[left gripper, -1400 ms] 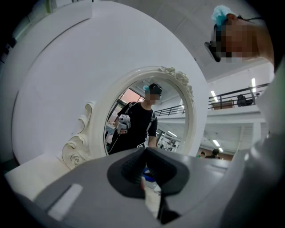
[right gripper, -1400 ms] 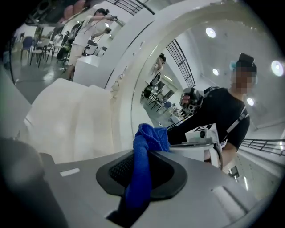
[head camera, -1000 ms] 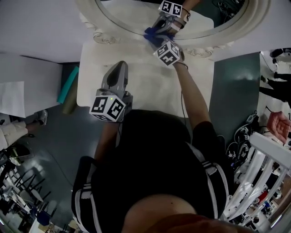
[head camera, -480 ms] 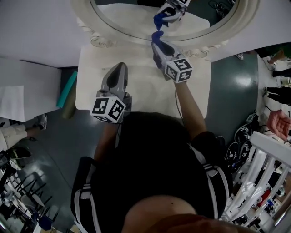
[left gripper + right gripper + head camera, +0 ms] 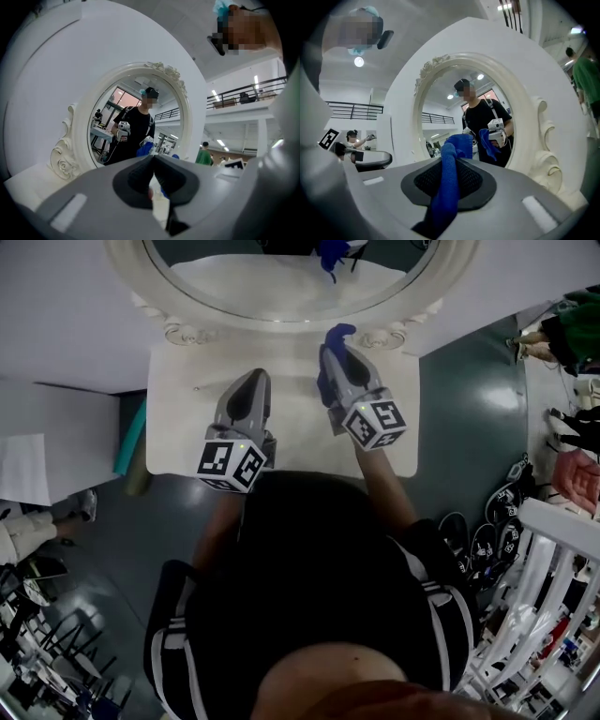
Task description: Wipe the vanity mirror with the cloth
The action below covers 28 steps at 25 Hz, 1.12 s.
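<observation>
**Cloth gripped, short of the glass**

My right gripper [image 5: 335,348] is clamped on the bunched blue microfibre cloth [image 5: 448,183], held over the cream tabletop [image 5: 187,427] just before the oval, cream-framed vanity mirror [image 5: 253,287]. I judge the wiping unfinished; next I must press cloth to glass. My left gripper [image 5: 250,381], jaws together and empty, rests alongside. Nothing blocks the way.

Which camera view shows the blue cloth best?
The right gripper view: the cloth sits large, clamped in the right gripper. The head view shows a small blue tuft; the left gripper view, only its reflection in the mirror.
</observation>
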Tool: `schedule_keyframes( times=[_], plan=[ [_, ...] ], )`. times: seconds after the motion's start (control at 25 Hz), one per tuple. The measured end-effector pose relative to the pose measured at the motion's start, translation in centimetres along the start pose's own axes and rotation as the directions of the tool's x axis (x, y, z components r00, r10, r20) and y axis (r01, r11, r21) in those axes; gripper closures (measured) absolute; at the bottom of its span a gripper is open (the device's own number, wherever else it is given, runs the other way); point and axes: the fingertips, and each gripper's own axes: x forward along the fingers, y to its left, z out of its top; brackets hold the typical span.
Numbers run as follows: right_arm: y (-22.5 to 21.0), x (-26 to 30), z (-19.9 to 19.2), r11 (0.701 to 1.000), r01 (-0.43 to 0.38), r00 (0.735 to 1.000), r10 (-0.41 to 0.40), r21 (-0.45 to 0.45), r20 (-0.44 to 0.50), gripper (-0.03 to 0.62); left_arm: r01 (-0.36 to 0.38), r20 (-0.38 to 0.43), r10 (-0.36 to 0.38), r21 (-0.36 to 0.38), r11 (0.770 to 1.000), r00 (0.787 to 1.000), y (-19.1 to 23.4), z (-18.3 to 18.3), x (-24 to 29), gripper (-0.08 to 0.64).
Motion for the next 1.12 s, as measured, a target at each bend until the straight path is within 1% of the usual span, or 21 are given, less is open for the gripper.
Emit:
schedule_keyframes(
  times=[0.2, 0.32, 0.44, 0.56, 0.72, 0.92, 1.12],
  plan=[
    [-2.4, -4.2, 0.2, 0.996, 0.087, 0.996, -0.087, -0.004, 0.014, 0.523, -0.001, -0.016, 0.001, 0.016, 1.0, 1.0, -2.8, -1.9, 0.9, 0.548],
    [-3.7, -6.6, 0.0, 0.993, 0.116, 0.993, -0.116, 0.022, 0.006, 0.523, -0.006, -0.022, 0.007, 0.018, 1.0, 1.0, -4.7, -2.9, 1.5, 0.548],
    [-4.7, -8.8, 0.0, 0.991, 0.126, 0.992, -0.126, 0.046, 0.001, 0.523, -0.013, -0.021, 0.013, 0.017, 1.0, 1.0, -6.7, -3.8, 2.2, 0.548],
    [-5.3, -11.0, 0.3, 0.991, 0.129, 0.992, -0.13, 0.044, 0.005, 0.523, -0.017, -0.017, 0.018, 0.028, 0.999, 1.0, -8.8, -4.6, 2.5, 0.548],
    [-6.1, -13.6, 0.0, 0.989, 0.14, 0.99, -0.14, 0.04, -0.003, 0.523, -0.022, -0.029, 0.023, 0.025, 0.999, 0.999, -10.9, -6.2, 2.3, 0.548],
    [-6.9, -15.3, -0.1, 0.988, 0.151, 0.989, -0.151, 0.032, -0.003, 0.524, -0.024, -0.033, 0.025, 0.035, 0.999, 0.999, -12.5, -7.2, 2.0, 0.548],
    [-6.7, -16.2, 0.2, 0.989, 0.147, 0.989, -0.147, 0.024, 0.008, 0.523, -0.029, -0.03, 0.03, 0.039, 0.999, 0.999, -13.3, -7.5, 1.6, 0.548]
  ],
)
